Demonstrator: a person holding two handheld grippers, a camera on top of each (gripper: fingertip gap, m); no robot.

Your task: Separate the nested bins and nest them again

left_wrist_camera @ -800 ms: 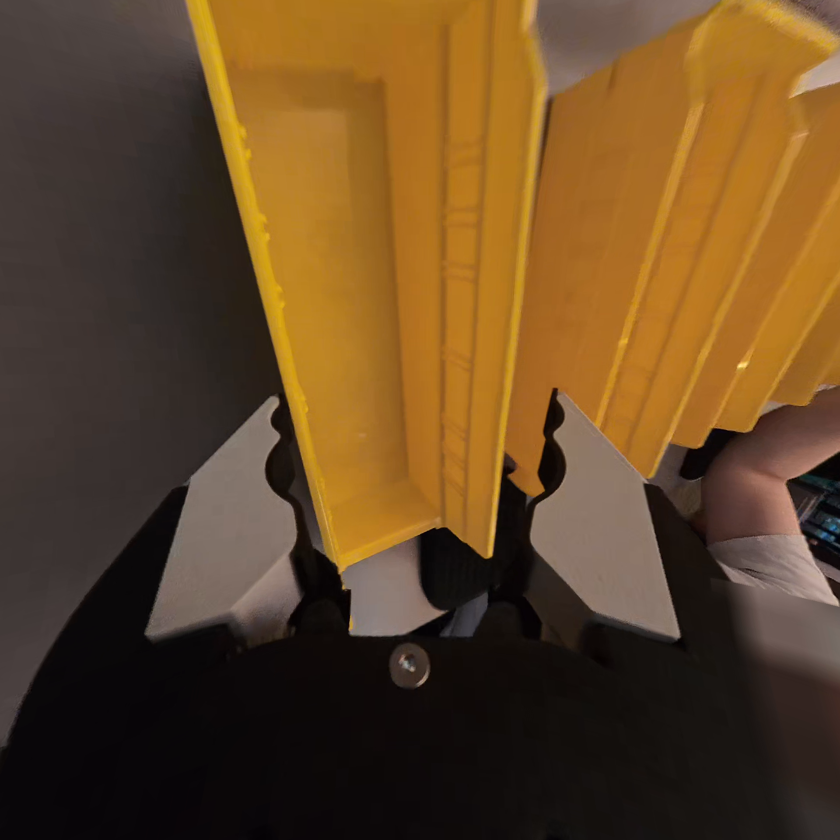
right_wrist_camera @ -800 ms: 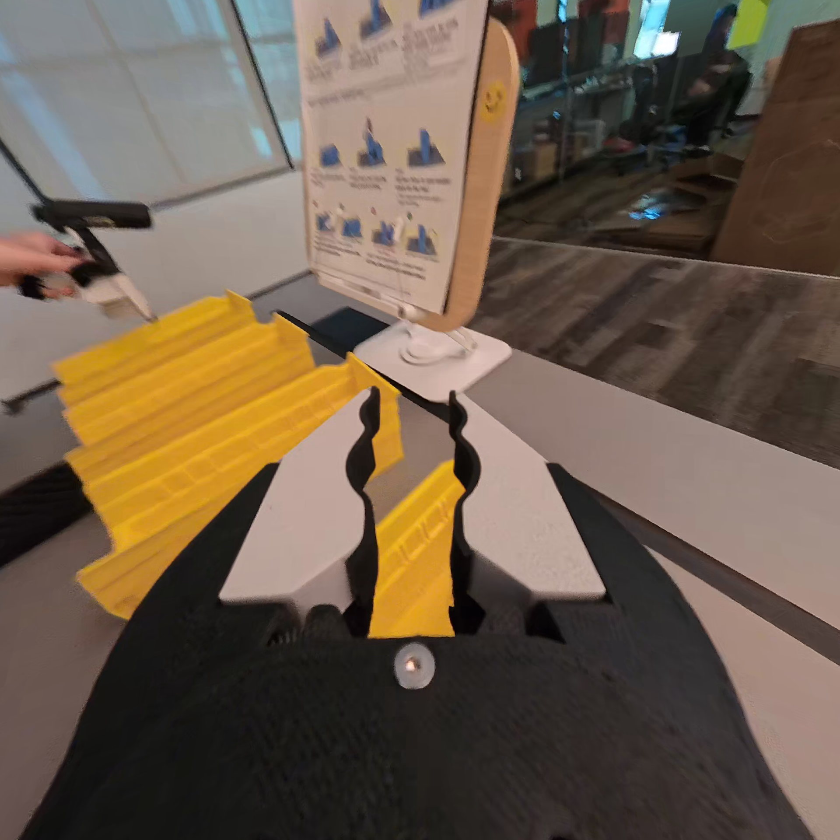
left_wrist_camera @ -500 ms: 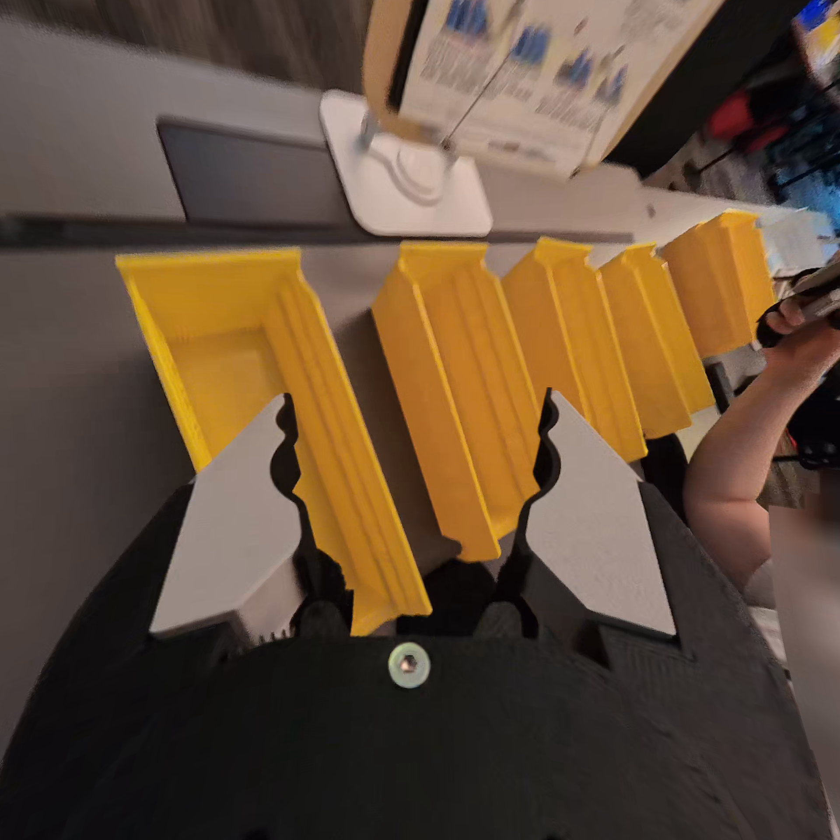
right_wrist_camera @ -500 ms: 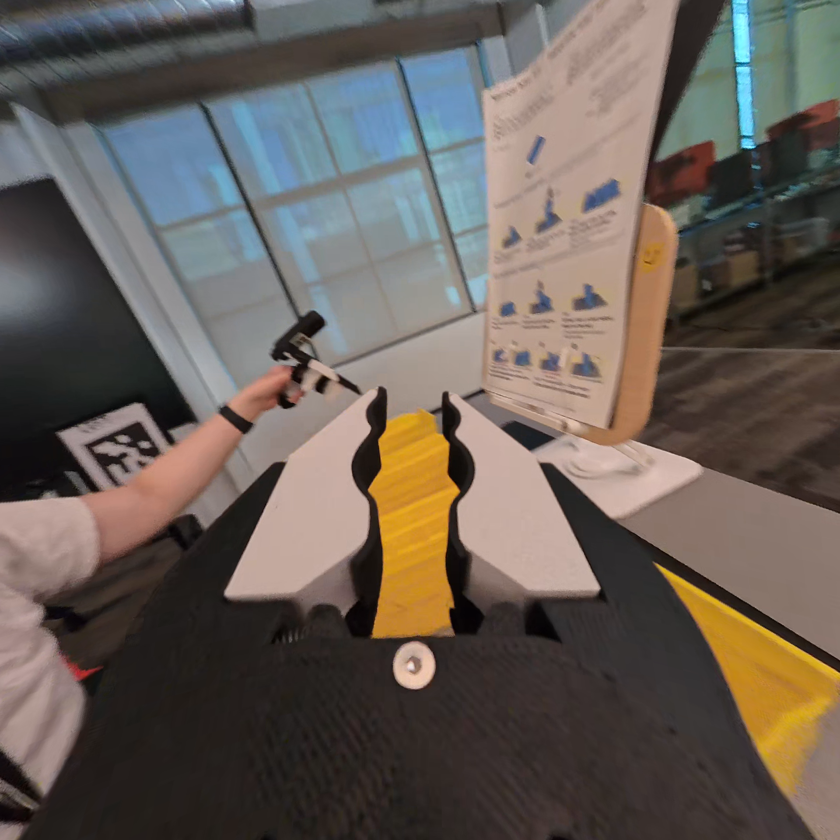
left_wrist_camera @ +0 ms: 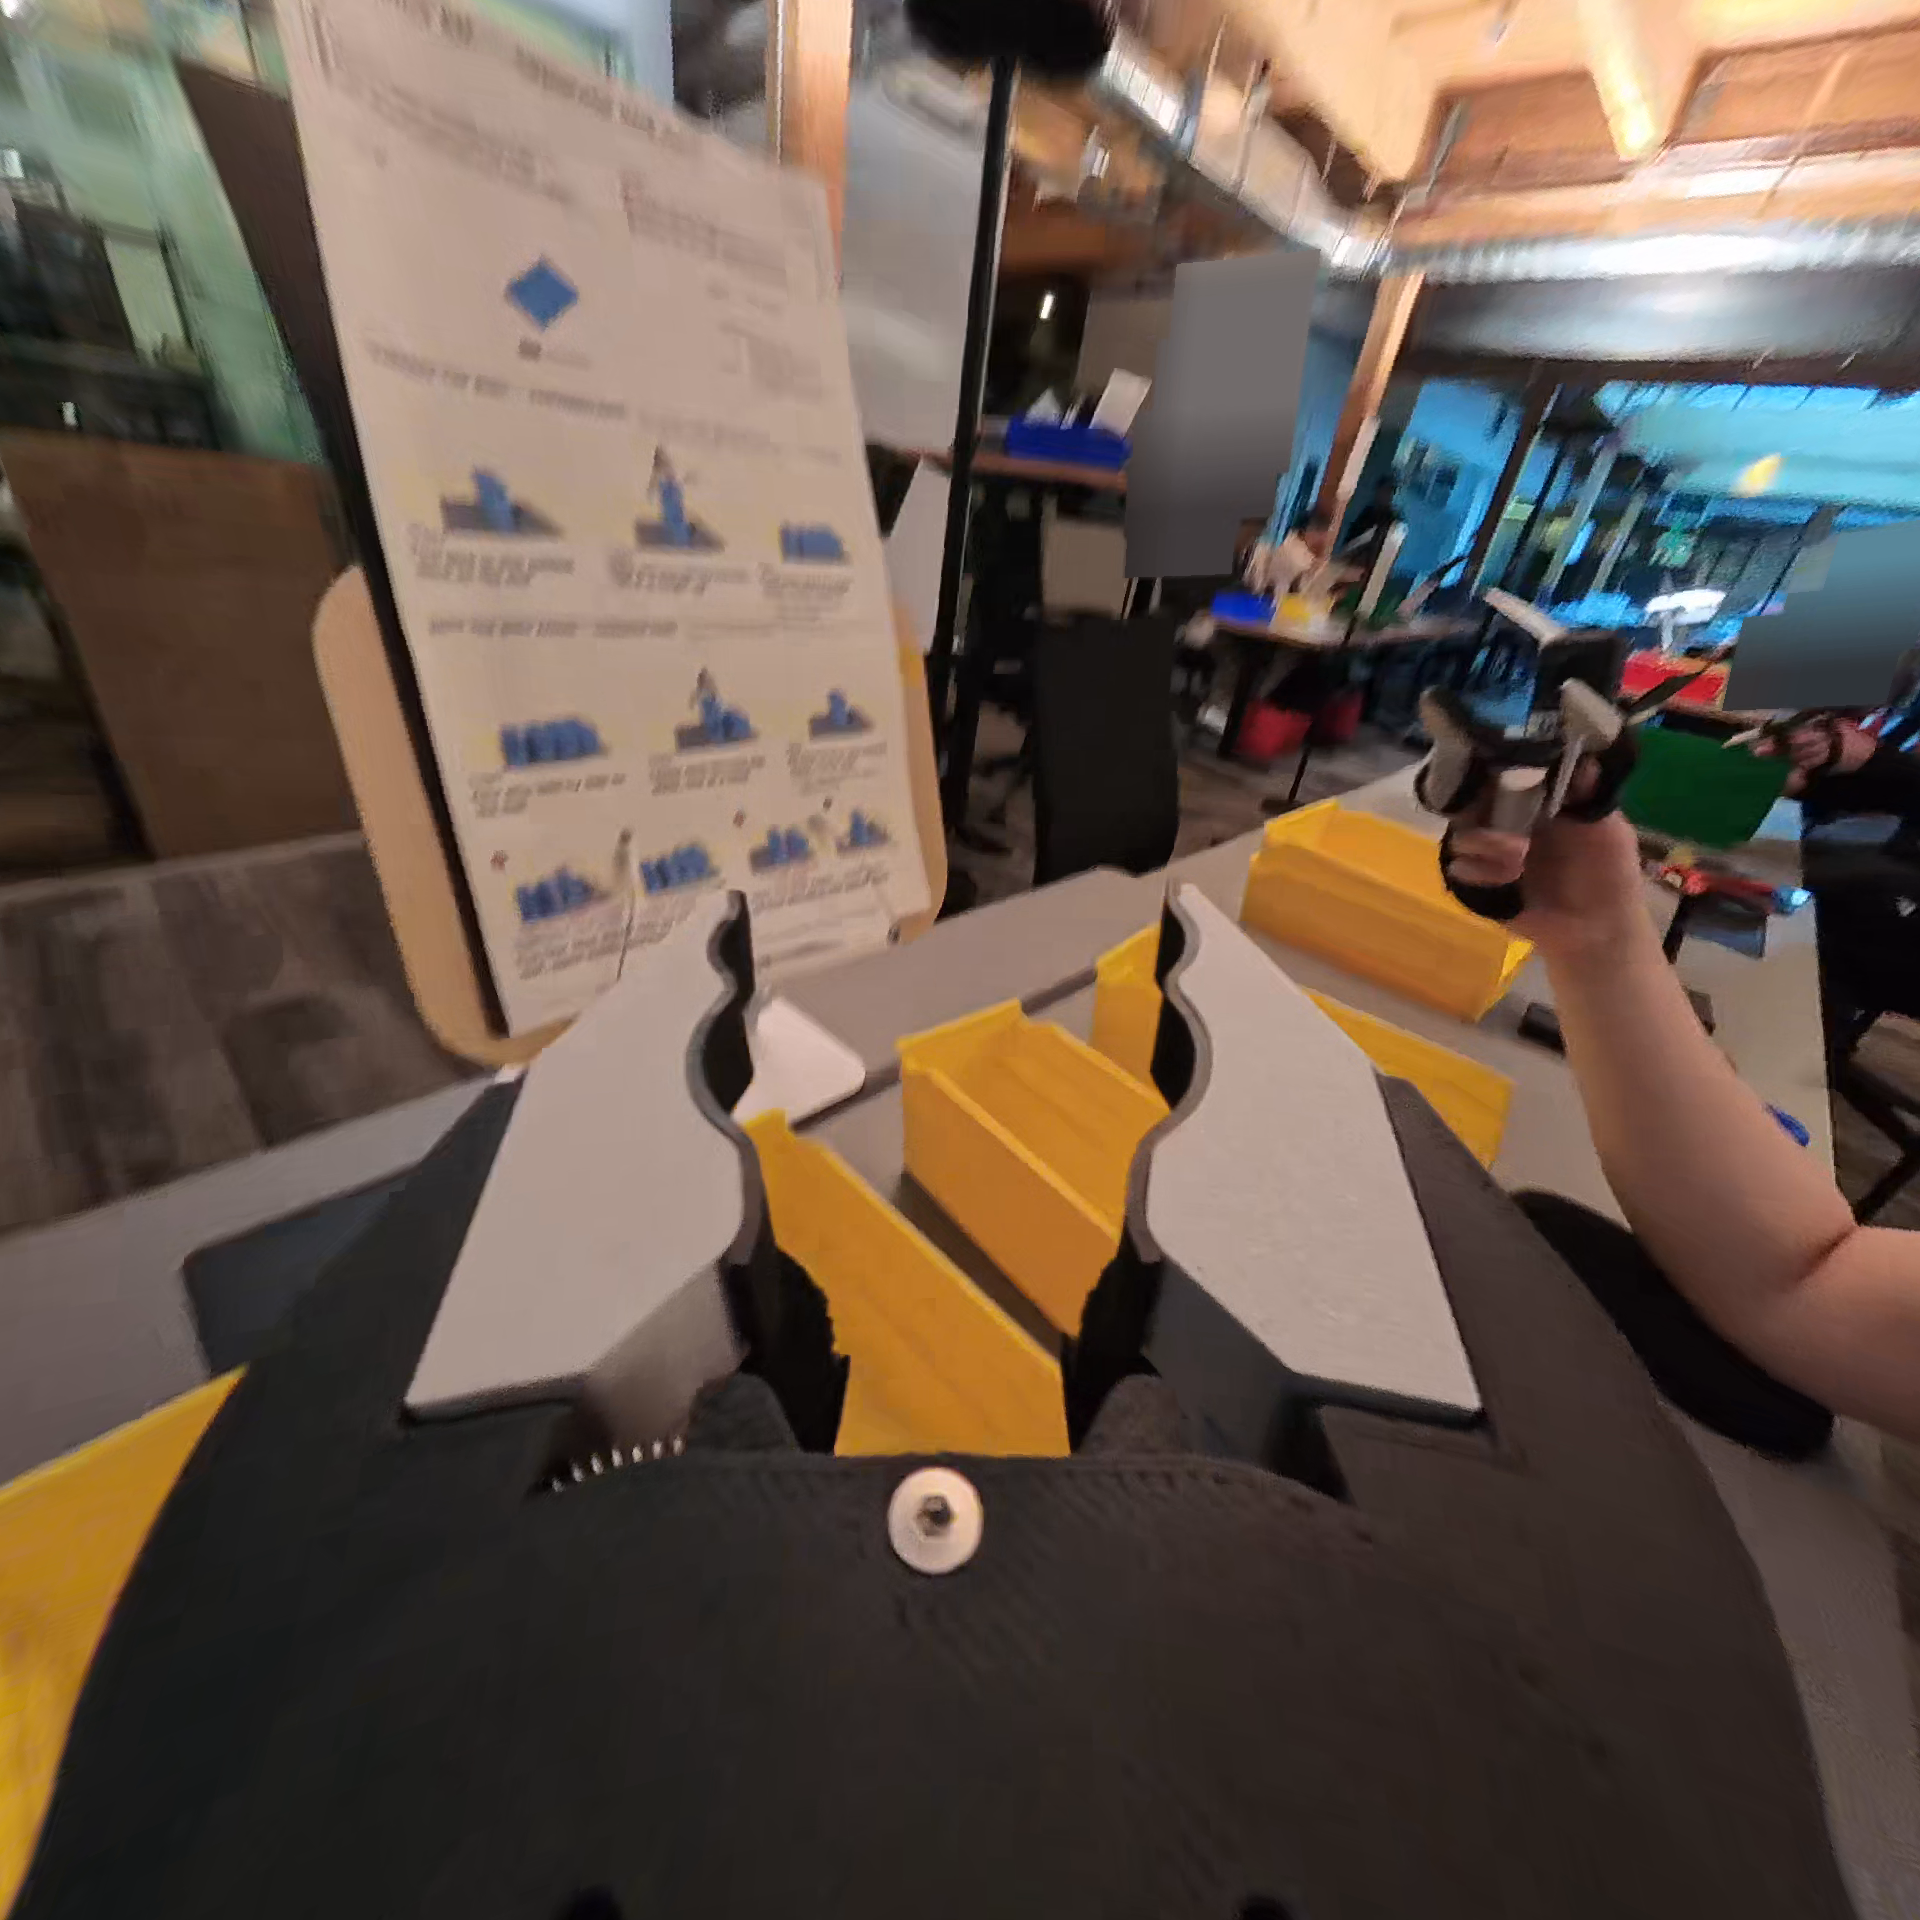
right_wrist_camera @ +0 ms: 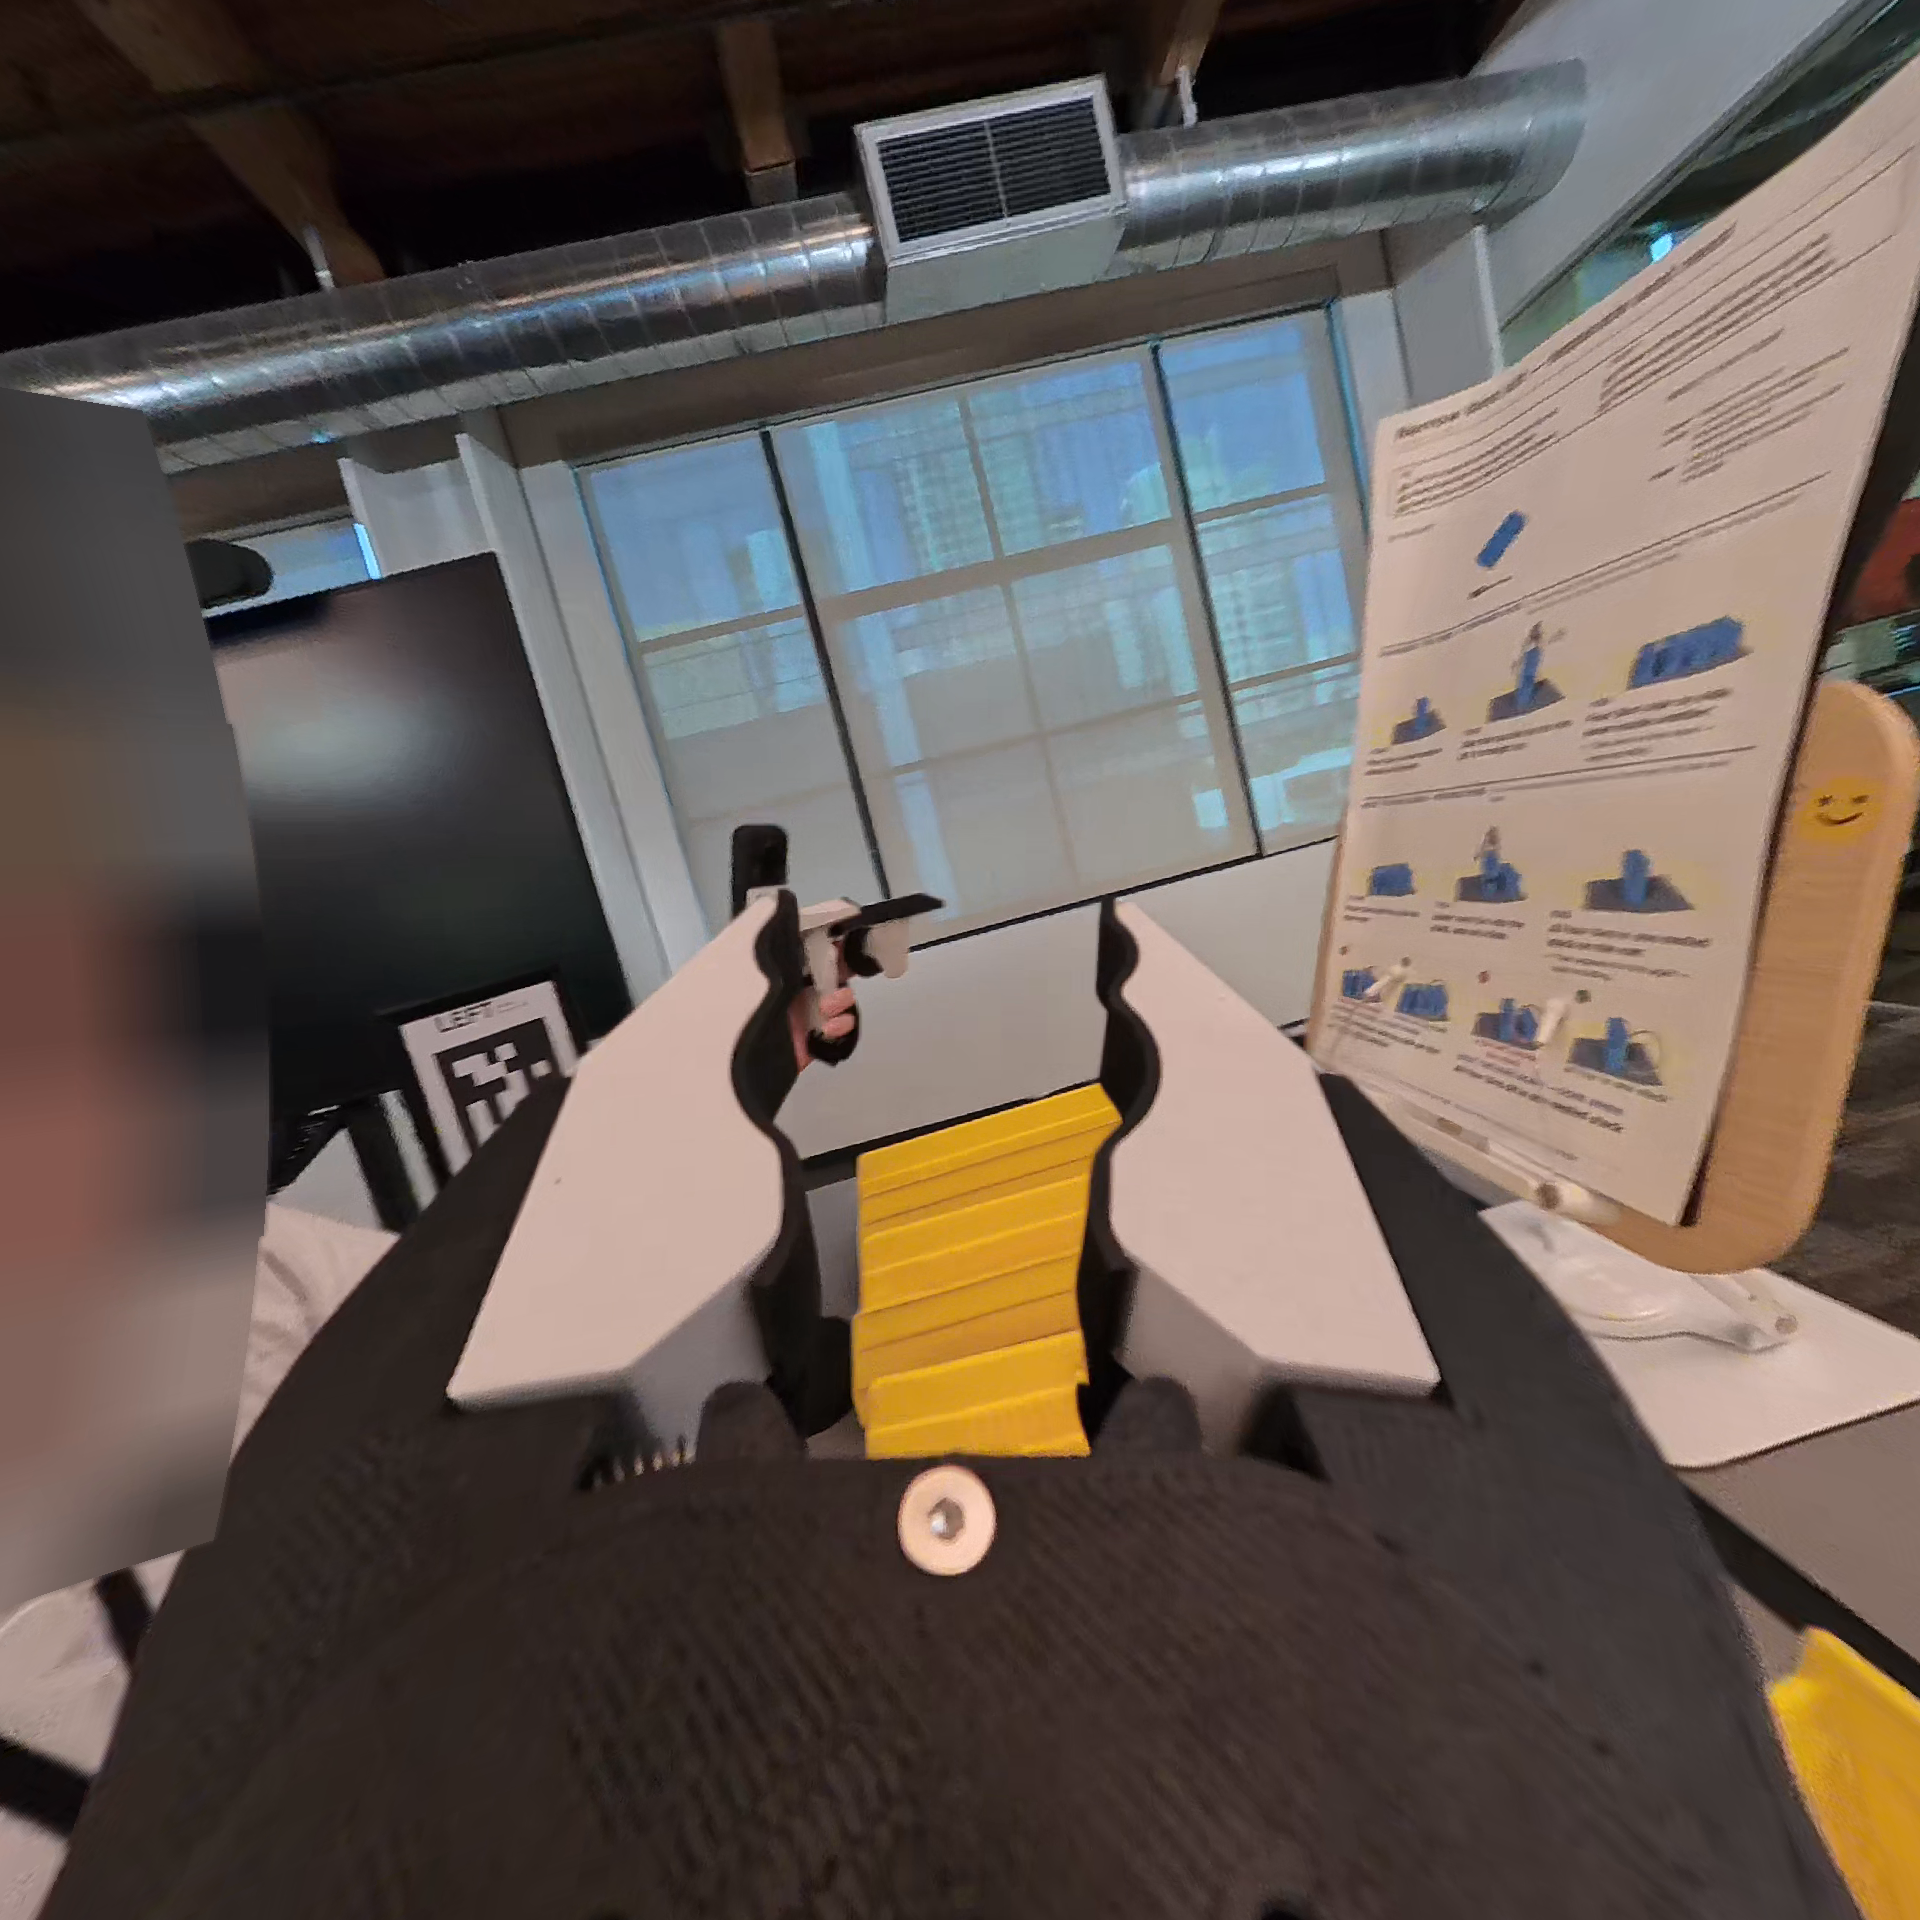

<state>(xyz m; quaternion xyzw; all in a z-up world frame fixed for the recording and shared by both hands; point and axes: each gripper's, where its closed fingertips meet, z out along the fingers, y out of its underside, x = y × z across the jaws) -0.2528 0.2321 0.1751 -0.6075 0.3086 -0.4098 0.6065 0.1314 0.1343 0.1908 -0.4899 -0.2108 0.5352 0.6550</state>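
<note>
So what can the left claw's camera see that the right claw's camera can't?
Only the left wrist view shows the yellow bins spread apart on the grey table, like the open bin and the far bin, plus the right claw held up in a hand, a black chair and a busy workshop behind.

Only the right wrist view shows the big window, the silver ceiling duct, a dark screen and the left claw far off.

Both show yellow bins, the picture instruction sheet on its stand, and open, empty claws.
</note>
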